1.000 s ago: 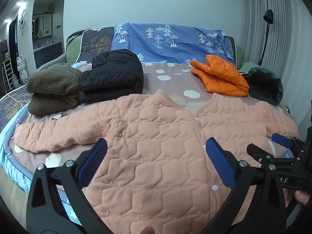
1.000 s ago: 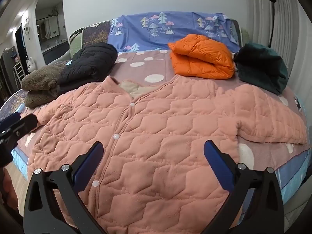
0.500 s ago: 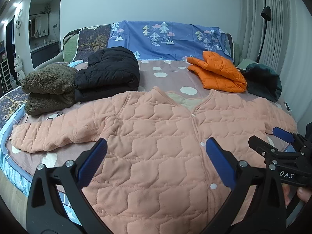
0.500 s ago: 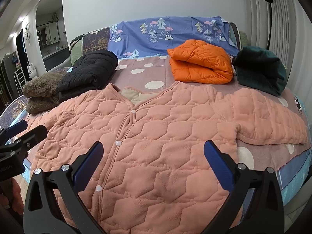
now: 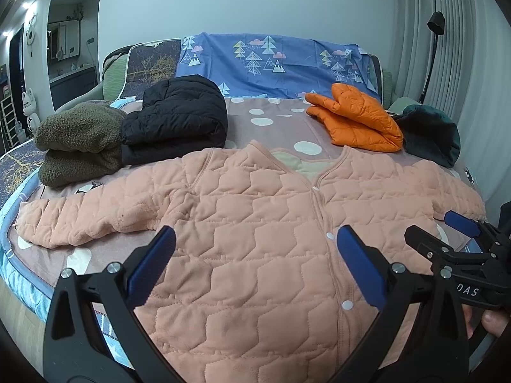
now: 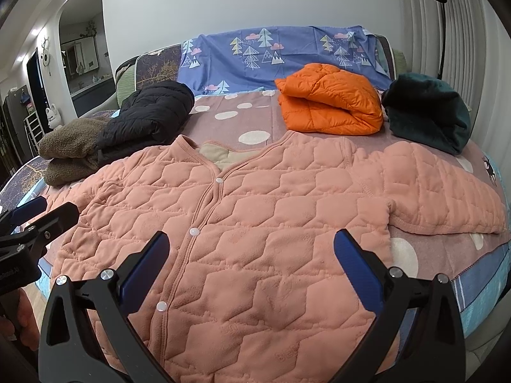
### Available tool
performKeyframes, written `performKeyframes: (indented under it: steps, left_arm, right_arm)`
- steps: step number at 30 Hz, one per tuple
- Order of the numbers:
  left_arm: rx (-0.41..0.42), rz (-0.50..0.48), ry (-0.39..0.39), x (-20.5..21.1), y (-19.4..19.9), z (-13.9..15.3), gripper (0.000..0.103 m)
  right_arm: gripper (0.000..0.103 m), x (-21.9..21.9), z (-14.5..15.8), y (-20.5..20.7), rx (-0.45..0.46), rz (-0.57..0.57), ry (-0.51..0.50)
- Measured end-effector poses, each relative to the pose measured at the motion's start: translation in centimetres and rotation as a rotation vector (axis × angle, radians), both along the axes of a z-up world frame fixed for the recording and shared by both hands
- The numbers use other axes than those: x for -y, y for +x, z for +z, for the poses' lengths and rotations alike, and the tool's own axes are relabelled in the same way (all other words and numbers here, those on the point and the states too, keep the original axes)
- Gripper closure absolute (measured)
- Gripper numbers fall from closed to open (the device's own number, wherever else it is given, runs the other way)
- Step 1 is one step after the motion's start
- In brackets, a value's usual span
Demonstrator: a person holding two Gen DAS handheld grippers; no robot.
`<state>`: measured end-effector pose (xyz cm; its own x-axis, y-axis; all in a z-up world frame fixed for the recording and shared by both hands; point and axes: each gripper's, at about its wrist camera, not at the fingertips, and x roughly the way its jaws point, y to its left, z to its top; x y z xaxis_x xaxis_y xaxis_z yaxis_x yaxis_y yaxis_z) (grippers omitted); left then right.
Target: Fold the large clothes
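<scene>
A large peach quilted jacket (image 5: pixel 255 223) lies flat and buttoned on the bed, sleeves spread left and right; it also fills the right wrist view (image 6: pixel 271 223). My left gripper (image 5: pixel 255 255) is open and empty, above the jacket's lower front left of the button line. My right gripper (image 6: pixel 252 255) is open and empty, above the lower front right of the buttons. The right gripper also shows at the right edge of the left wrist view (image 5: pixel 447 242), and the left gripper at the left edge of the right wrist view (image 6: pixel 38 220).
Folded clothes lie at the back of the bed (image 5: pixel 278 124): a brown fleece (image 5: pixel 76 146), a black puffer jacket (image 5: pixel 175 118), an orange puffer jacket (image 6: pixel 329 99) and a dark green garment (image 6: pixel 428 111). A floor lamp (image 6: pixel 440 22) and curtains stand at the right.
Both grippers have pulled back and risen a little, so the jacket and the folded clothes sit lower and farther in both views. Both stay open.
</scene>
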<state>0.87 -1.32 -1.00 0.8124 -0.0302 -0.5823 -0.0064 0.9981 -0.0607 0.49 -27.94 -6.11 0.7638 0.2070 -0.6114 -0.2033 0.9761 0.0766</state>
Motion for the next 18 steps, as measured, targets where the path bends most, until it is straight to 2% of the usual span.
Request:
performKeyframes:
  steps: [18]
  left_arm:
    - [0.000,-0.005,-0.008,0.22,0.01,-0.16,0.002]
  right_arm:
    - [0.001,-0.14,-0.40,-0.08,-0.004,0.006,0.010]
